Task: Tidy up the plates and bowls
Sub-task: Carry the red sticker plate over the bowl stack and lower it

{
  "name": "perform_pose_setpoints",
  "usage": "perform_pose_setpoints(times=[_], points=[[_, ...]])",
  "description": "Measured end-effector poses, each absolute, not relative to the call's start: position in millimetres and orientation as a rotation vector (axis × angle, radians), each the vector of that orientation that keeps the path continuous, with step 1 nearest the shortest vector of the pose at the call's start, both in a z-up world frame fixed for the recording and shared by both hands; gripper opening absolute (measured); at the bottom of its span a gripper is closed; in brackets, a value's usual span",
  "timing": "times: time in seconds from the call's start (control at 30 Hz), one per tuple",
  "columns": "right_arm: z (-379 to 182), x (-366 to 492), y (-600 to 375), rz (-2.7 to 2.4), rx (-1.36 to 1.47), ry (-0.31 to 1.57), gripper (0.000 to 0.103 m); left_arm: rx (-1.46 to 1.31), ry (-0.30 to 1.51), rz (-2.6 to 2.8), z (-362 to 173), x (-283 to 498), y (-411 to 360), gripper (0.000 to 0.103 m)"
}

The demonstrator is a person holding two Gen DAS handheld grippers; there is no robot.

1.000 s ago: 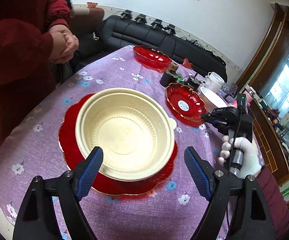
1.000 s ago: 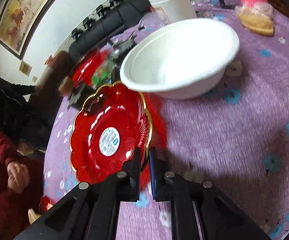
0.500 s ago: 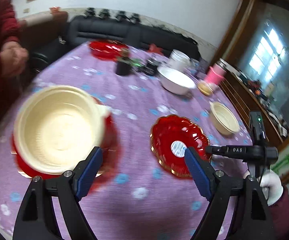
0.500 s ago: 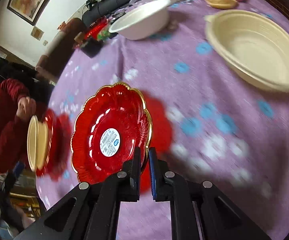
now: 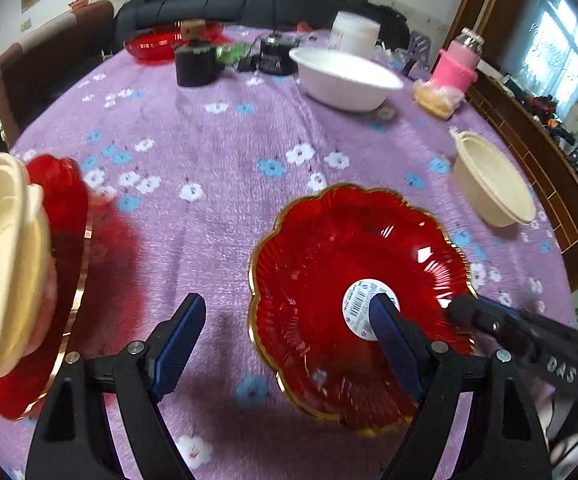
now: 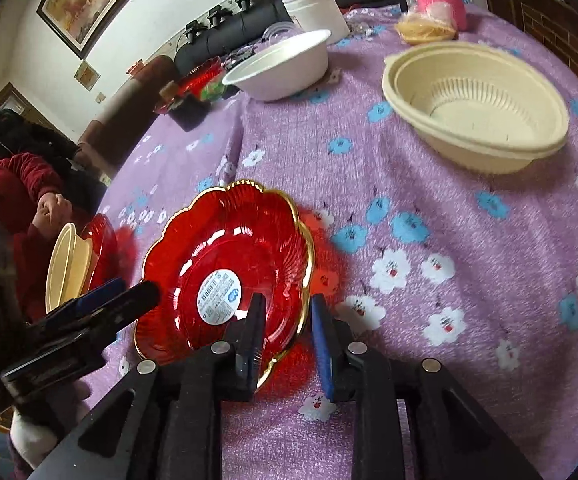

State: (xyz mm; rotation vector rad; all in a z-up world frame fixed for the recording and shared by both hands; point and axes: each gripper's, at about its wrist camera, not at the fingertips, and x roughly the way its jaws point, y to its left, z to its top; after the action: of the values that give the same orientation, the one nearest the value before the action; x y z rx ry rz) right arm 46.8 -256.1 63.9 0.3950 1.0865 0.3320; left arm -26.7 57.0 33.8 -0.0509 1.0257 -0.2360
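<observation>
Purple cloth [image 6: 429,168] bare beyond red plate [image 6: 225,264]; right hand-held gripper [image 6: 285,336] just parted astride rim (left hand-held gripper [image 5: 285,332] wide, empty).

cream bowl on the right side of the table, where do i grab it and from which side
Grip the cream bowl by its thin flared rim on the near edge, coming down from above. It stands upright and empty, so one finger can go inside the wall and one outside.

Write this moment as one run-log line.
right gripper: jaws just opening, off red plate rim | left gripper: open, empty | plate: on tablecloth
</observation>
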Motion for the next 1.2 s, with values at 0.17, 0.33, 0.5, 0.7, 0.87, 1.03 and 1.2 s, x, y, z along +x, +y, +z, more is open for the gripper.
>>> perform_pose_setpoints(times=[0.17,0.33,0.5,0.7,0.87,1.03,1.2], points=[[55.0,45.4,-256.7,0.350,0.396,1.071,0.024,-0.003,1.052,-0.277,22.0,-29.2,42.6,0.050],[63.9,36.1,-256.9,0.319,0.324,1.029,0.018,-0.023,1.050,-0.293,28.5,-38.4,42.5,0.040],[77.7,26.6,-258.2,0.314,0.327,1.001,0.018,-0.045,0.999,-0.300,49.9,-54.3,46.4,0.040],[111.5,14.8,-240.5,0.338,0.302,0.941,0.019,-0.099,0.913,-0.288,85.4,-77.1,73.9,0.040],[137.8,13.0,-204.1,0.394,0.270,0.909,0.019,-0.137,0.858,-0.236,110.9,-88.6,114.2,0.041],[160.8,19.3,-150.9,0.471,0.235,0.896,0.019,-0.162,0.820,-0.126,132.8,-92.8,166.8,0.041],[179.1,36.8,-87.9,0.554,0.206,0.914,0.019,-0.177,0.816,-0.030,142.3,-89.7,214.9,0.042]])
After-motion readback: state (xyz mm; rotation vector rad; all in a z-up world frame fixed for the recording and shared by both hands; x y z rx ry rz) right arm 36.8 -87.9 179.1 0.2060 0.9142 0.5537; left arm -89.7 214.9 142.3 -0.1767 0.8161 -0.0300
